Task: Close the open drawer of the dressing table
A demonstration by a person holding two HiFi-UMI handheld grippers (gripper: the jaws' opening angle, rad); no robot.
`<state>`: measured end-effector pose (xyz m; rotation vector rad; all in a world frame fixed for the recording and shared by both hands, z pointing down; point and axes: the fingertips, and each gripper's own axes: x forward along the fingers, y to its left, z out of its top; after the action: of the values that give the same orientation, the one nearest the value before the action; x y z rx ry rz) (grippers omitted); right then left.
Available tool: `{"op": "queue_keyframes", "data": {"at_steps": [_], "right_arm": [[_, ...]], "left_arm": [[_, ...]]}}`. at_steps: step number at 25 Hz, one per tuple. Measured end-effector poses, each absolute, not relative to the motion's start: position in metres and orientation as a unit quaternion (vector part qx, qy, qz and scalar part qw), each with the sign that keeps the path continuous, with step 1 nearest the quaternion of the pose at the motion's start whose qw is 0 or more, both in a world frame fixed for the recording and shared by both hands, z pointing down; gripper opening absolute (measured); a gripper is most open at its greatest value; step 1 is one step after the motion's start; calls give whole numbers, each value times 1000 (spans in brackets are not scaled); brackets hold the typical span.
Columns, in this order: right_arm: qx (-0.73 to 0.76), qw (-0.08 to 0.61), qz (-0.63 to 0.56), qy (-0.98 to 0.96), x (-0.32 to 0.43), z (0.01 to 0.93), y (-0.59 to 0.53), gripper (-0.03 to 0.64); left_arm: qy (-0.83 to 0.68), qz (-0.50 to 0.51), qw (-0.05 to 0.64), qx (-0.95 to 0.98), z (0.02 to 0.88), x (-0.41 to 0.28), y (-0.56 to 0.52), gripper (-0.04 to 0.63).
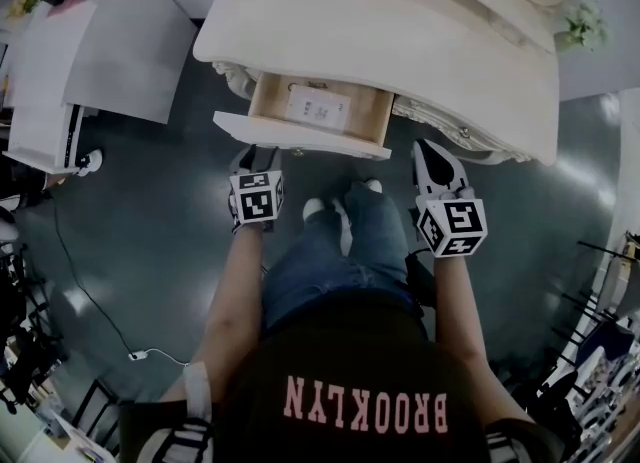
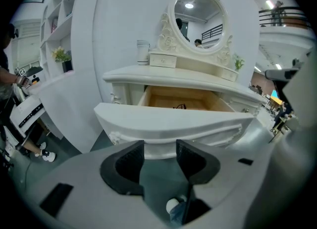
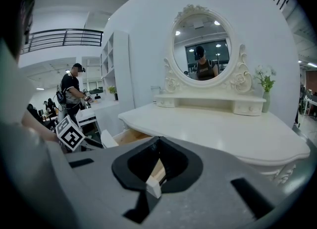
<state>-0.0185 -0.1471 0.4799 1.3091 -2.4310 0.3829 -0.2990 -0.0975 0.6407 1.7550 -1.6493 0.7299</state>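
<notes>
The cream dressing table has its middle drawer pulled out, showing a wooden inside with a white card. My left gripper is open just before the left half of the drawer front. In the left gripper view the curved white front fills the space right beyond the gripper; contact cannot be told. My right gripper is shut and empty, off the drawer's right end, under the tabletop edge. In the right gripper view the gripper points at the drawer's corner.
An oval mirror and small top drawers stand on the tabletop. The person's legs and shoes stand directly before the drawer. A white desk is at the left, a cable lies on the dark floor, racks at the right.
</notes>
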Motion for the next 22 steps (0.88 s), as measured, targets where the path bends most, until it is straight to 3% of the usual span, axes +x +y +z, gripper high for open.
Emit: {"op": "queue_keyframes", "data": {"at_steps": [22], "right_arm": [[464,183,155,-853,-12,492,-158,-3]], "left_arm": [[-617,304,285,668,643,-292,-163,195]]}}
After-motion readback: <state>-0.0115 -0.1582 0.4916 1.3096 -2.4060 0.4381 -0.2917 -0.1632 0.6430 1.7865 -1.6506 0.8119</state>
